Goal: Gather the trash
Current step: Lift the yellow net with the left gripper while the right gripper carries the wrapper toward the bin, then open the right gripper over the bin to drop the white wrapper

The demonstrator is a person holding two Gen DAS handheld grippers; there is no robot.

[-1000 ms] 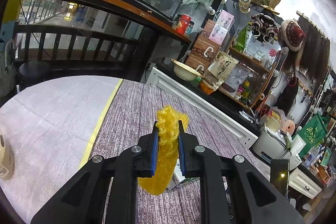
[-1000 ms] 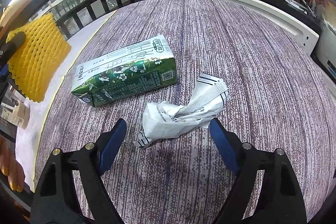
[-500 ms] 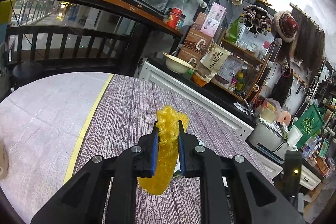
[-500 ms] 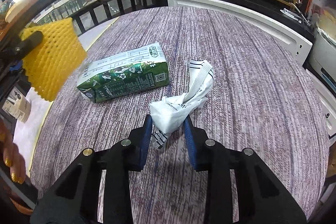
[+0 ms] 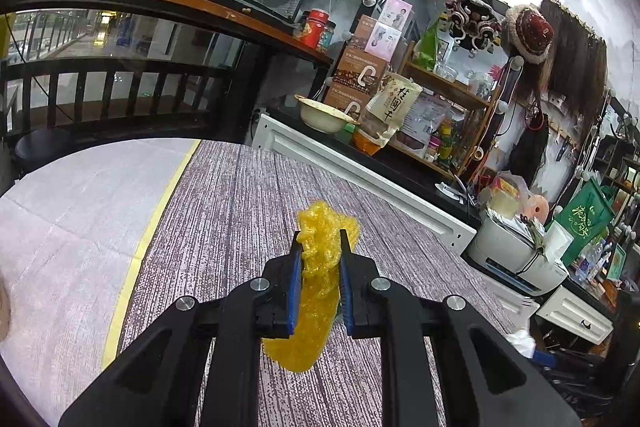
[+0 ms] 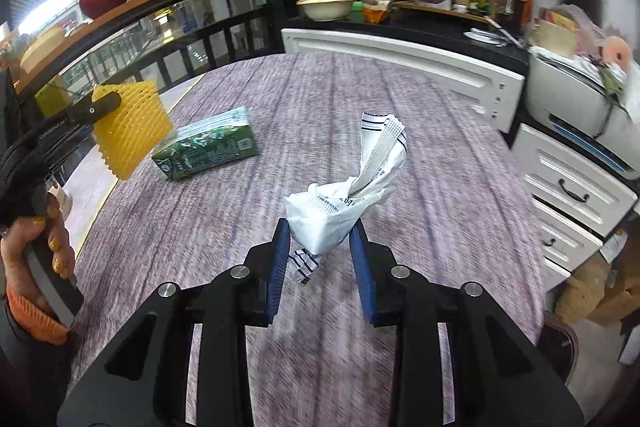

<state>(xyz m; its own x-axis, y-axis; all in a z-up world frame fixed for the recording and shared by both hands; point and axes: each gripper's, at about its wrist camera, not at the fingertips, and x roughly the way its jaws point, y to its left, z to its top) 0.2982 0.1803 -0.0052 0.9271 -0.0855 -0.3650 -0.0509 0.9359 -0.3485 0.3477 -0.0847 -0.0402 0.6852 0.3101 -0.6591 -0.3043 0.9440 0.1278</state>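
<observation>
1. My right gripper (image 6: 318, 247) pinches the crumpled white plastic wrapper (image 6: 344, 203), held off the table, long axis running away from the fingers.
2. My left gripper (image 5: 319, 259) is clamped on the yellow foam fruit net (image 5: 316, 283), also held up.
3. The green milk carton (image 6: 208, 149) lies flat on the purple-grey table (image 6: 440, 195), w/ the left gripper nearer; I'd go there next.

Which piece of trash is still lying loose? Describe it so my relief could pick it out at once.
Start at the grey-purple striped tabletop and go to its left side, near the yellow edge stripe. There lies a green carton, flat on its side, just behind the yellow foam net that the left gripper holds. It is the only boxy, green, ungripped piece.
</observation>
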